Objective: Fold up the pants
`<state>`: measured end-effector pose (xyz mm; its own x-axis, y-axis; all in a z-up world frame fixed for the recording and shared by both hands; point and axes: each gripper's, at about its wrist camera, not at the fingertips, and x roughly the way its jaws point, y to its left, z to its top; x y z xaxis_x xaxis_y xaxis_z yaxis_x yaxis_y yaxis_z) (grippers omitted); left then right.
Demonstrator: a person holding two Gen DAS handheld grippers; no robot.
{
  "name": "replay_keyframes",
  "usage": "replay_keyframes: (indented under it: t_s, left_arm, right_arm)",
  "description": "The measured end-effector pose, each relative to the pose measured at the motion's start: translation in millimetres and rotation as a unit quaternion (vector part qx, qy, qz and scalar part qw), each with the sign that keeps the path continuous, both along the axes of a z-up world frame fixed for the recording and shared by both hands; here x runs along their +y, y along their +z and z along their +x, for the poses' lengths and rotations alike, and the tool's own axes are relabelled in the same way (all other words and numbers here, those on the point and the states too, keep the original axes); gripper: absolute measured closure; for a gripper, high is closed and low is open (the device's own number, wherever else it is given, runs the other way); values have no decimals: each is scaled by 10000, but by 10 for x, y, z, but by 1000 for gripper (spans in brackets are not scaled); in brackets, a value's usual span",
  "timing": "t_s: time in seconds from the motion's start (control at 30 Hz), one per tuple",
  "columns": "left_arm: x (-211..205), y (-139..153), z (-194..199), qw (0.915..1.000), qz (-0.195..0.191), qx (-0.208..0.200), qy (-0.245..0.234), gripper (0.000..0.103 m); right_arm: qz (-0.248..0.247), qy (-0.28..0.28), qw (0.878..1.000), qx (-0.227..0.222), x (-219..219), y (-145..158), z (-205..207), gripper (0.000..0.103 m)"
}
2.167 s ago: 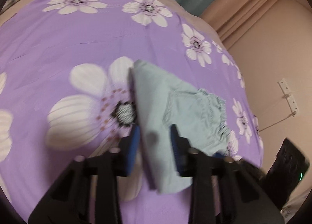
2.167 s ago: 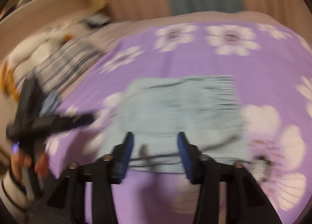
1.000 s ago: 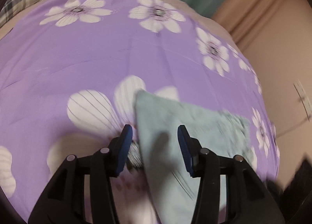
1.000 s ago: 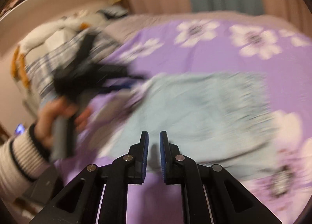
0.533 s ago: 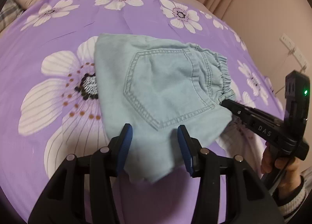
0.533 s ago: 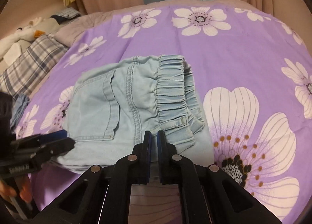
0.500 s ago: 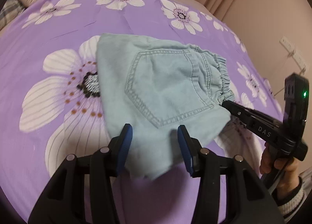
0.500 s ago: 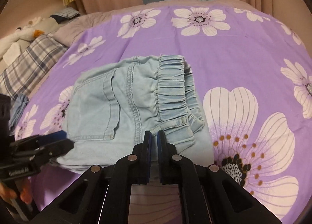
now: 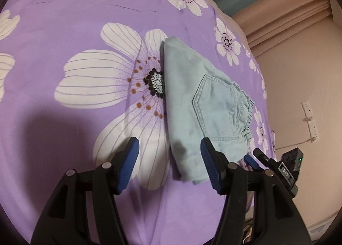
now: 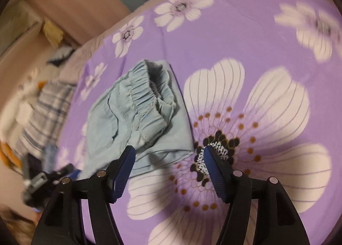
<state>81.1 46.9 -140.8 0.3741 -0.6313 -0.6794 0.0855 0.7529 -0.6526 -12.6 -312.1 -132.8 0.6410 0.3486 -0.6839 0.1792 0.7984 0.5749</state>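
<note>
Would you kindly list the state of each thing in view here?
pants: folded into a compact bundle, lying on the bedsheet, ungripped.
left gripper: jaws opening, near corner of the pants between them, pads not pressing.
right gripper: jaws opening, nothing held.
bedsheet: spread flat.

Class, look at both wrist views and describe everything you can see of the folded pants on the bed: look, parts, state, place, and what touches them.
The pants are pale blue, denim-like, folded into a compact stack lying flat on the purple flowered bedspread. A stitched back pocket faces up; the gathered elastic waistband lies at one end, over a plain folded layer. One edge covers part of a large white flower's dark centre. Nothing grips them: the left gripper and right gripper are opening, pads clear of the cloth.
</note>
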Motion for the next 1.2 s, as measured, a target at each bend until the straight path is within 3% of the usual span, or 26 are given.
replay_keyframes:
  t_s: [0.17,0.43,1.2]
  left_arm:
    - [-153,-35,110,9997,-120,101,-178,43]
    - [-398,-67,341,9991,2,-8,-422,43]
    - [-730,-85,677,9969,231,-255,-712,36]
  right_arm:
    - [160,145,9998,6,13,-43,142,37]
    - [260,460,9986,-55,-2,-97,409,37]
    - [-42,1018,9946,-217,117,-107,783,37]
